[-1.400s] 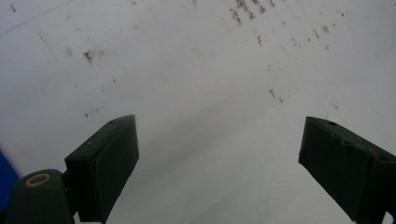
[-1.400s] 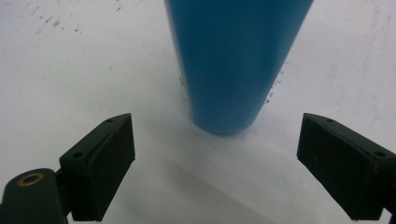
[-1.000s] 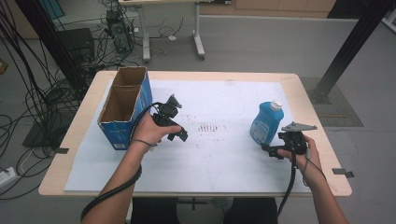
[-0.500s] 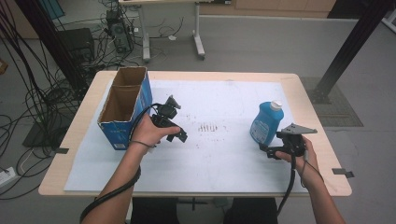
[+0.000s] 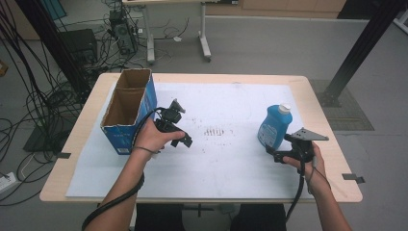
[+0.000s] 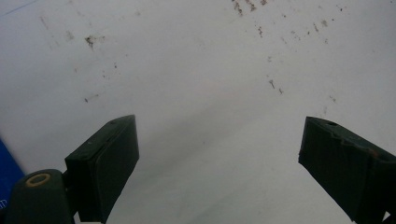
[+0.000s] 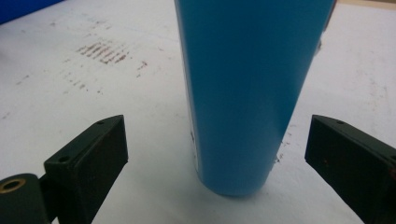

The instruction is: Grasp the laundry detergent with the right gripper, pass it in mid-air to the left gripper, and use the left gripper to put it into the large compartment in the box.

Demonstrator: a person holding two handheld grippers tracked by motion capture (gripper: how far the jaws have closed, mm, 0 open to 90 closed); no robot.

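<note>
High view: a person's two forearms come in from the near edge of a wooden table [image 5: 57,187] covered by a white sheet [image 5: 226,178] with brown scuff marks.
Blue bottle [image 5: 274,127]: stands upright with its white cap on, on the sheet toward the table's right edge, about midway between the far and near edges.
Right gripper [image 5: 275,150]: held low just beside the bottle's base on its near-right side, jaws pointing at it.
Right gripper view: the blue bottle [image 7: 250,93] rises between the two black jaws, its base on the sheet; there is a clear gap on each side and neither pad touches it.
Right gripper state: jaws spread, and they have just been opening, with the bottle standing between them unheld.
Left gripper [image 5: 182,139]: held over the sheet left of the table's middle, just beside the cardboard box.
Left gripper view: both jaws stand wide apart over the bare, speckled sheet, nothing between them.
Left gripper state: spread and empty.
Cardboard box [image 5: 127,113]: blue-sided, open at the top, standing near the table's far-left corner, well apart from the bottle.
</note>
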